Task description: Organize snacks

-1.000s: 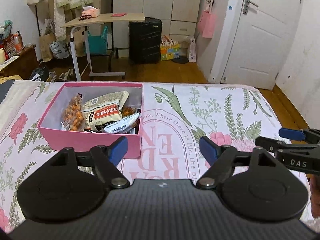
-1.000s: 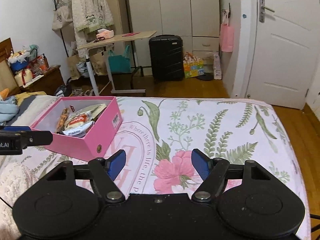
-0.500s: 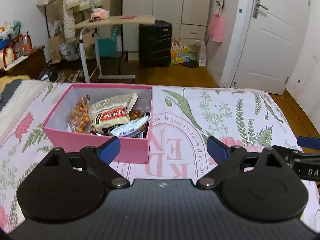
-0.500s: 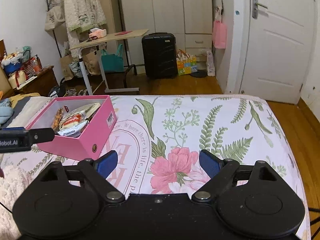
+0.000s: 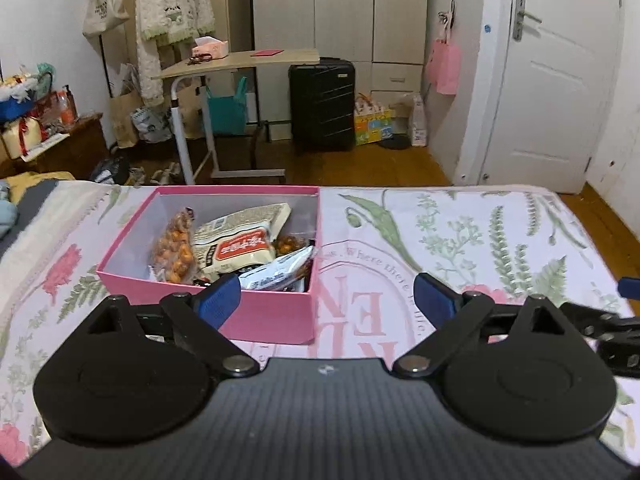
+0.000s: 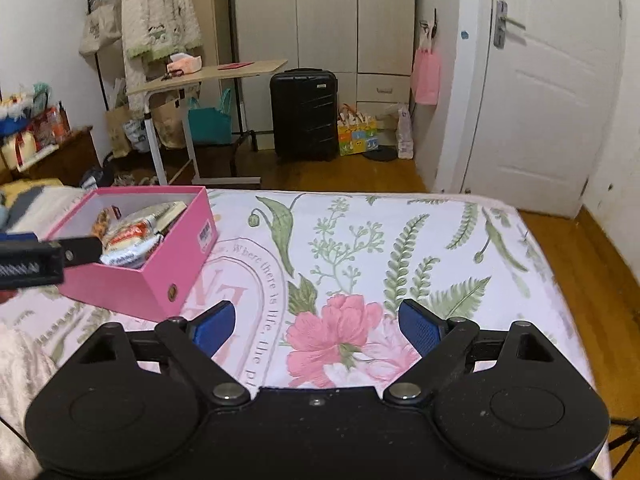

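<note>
Sitting on a floral bedspread [image 5: 460, 240], the open pink cardboard box [image 5: 272, 316] holds the snacks: a clear bag of orange-brown round snacks [image 5: 176, 248] on the left, a pale cream packet with a red label [image 5: 240, 240] in the middle (the label carries white Chinese characters too small to make out), and a silver-white foil wrapper [image 5: 280, 274] against the near right corner. From the right wrist view the box's side wall shows a small barcode sticker [image 6: 205, 235] and a round metal eyelet [image 6: 173, 291].

Printed on the bedspread in pink is an arch of script that reads in part "Where there is life", with large pink capitals beneath it, seen upside down and partly covered.

The left gripper [image 5: 326, 300], black with blue pads, hovers just in front of the box's near wall; its jaws have just been opening and now stand wide apart with nothing between them. The right gripper [image 6: 316, 326] hangs over the bedspread's pink flower [image 6: 334, 336], well to the right of the box; its jaws have likewise just been opening, wide and empty
</note>
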A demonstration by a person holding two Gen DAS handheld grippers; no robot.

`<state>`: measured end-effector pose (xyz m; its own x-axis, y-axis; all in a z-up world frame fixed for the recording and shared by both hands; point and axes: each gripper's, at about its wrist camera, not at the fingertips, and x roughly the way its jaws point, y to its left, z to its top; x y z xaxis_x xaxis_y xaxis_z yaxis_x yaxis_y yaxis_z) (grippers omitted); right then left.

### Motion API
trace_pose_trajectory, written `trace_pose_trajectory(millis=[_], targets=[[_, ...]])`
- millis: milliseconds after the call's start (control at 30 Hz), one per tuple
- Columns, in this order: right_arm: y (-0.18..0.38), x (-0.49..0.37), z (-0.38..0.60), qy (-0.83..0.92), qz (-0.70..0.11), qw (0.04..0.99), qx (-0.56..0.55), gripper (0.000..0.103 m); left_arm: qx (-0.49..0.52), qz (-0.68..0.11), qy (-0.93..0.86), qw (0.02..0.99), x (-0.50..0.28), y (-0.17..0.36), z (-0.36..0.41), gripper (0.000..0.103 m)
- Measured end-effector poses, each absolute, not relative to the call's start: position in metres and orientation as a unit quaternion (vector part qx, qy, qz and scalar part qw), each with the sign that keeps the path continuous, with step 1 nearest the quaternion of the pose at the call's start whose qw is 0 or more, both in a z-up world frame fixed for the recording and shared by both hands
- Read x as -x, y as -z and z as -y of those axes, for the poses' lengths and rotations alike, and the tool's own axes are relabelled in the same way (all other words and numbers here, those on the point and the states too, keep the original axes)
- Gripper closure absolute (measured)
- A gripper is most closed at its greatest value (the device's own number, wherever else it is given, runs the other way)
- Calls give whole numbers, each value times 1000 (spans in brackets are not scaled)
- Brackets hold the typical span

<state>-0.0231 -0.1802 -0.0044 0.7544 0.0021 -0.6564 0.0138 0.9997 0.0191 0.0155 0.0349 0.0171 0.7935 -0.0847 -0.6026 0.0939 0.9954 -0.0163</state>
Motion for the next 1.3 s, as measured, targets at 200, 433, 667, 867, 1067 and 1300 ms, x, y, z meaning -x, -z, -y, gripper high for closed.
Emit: trace_pose_trajectory(millis=[200,433,667,867,1067,1300], targets=[[7,23,180,18,-354,935,0,12,-5,-326,45,944,-17,-12,-35,8],[6,21,181,42,-373,927,13,12,-12,-333,51,942,-13,-15,-31,8],[3,23,185,44,-379,925,1,12,-9,-338,57,939,-8,-21,-30,8],[3,24,183,42,-379,925,-1,12,-7,-341,61,938,-7,-21,-28,8],[2,24,182,43,-379,924,-3,12,-11,-339,58,939,-8,-20,-27,8],[3,22,183,41,-382,923,-5,12,-5,-342,57,938,-8,-19,-29,8]])
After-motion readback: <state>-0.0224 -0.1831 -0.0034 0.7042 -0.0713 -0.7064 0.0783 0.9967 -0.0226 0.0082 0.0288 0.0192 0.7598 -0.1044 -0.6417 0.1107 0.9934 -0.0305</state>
